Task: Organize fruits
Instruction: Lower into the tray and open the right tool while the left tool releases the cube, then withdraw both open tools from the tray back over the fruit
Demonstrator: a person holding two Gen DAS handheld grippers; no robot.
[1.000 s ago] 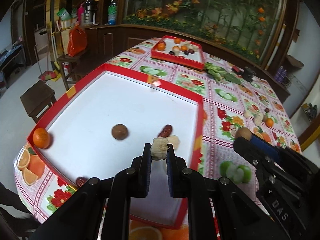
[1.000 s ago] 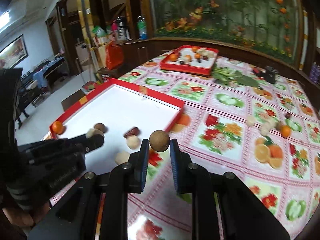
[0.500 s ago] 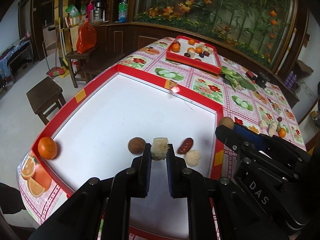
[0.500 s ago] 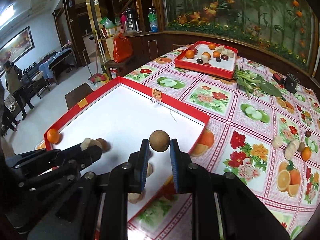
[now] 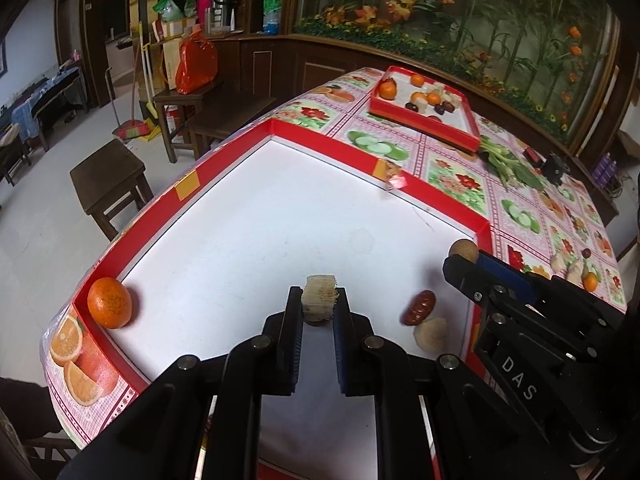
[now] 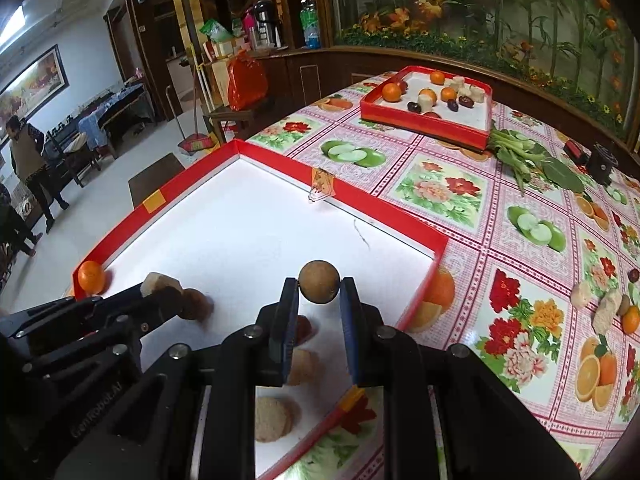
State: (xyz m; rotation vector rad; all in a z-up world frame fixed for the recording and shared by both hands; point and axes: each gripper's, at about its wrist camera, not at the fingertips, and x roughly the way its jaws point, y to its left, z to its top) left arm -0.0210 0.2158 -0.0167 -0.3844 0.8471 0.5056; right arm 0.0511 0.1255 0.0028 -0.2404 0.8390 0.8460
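My left gripper (image 5: 319, 303) clamped on pale ridged chunk (image 5: 318, 297), over near part of big red tray (image 5: 328, 146). My right gripper (image 6: 319, 293) clamped on brown round fruit (image 6: 319, 287), above tray's right side. Orange (image 5: 109, 302) sits in left corner.

home dining room, floral tablecloth (image 6: 440, 192), stool (image 5: 108, 176)

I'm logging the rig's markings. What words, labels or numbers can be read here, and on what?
"DAS": on the right gripper body, left wrist view.
"GenRobot.AI": on the left gripper body, right wrist view, faint.
Bottle label and shelf packages: too small to read.
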